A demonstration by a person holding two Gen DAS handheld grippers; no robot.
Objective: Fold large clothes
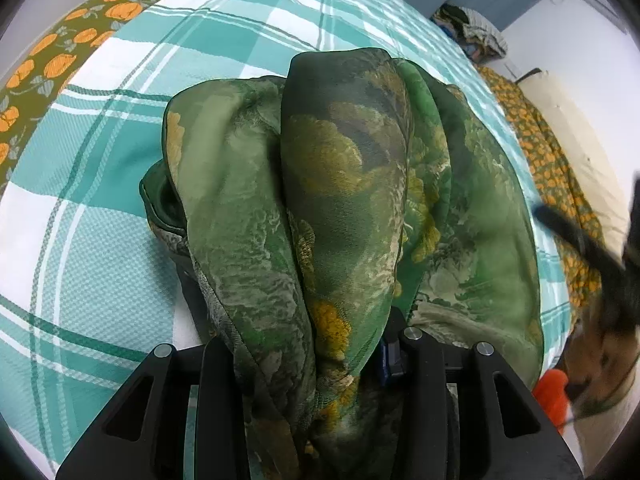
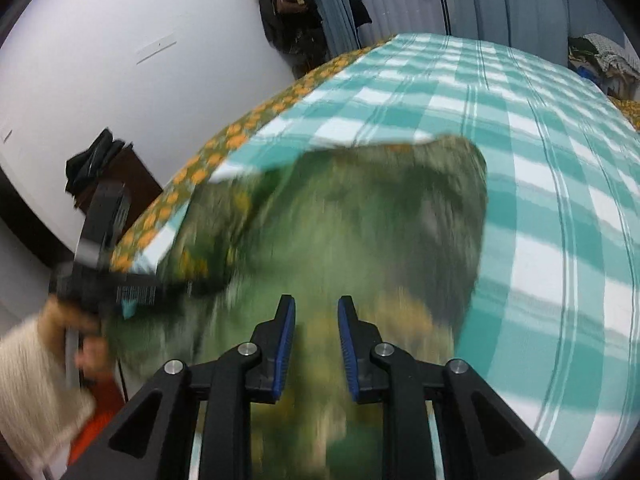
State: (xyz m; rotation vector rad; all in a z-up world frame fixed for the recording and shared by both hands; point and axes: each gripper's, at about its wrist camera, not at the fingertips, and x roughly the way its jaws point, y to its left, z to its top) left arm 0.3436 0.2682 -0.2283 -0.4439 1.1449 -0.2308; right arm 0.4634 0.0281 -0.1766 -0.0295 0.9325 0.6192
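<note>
Teal checked bedspread [image 1: 100, 208], green floral garment [image 1: 344, 200] bunched lengthwise through left hand-held gripper [image 1: 308, 360], clamped.

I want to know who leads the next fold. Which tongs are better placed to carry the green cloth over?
Left, probably. The left tongs have a bunch of the green floral cloth draped between and over them. The right tongs hover with a gap and nothing visibly gripped, above the blurred cloth on the checked bedspread.

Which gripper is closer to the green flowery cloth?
Left. The left gripper has the green flowery cloth bunched between its fingers, draping over them. The right gripper hovers just above the cloth, with nothing between its fingers.
</note>
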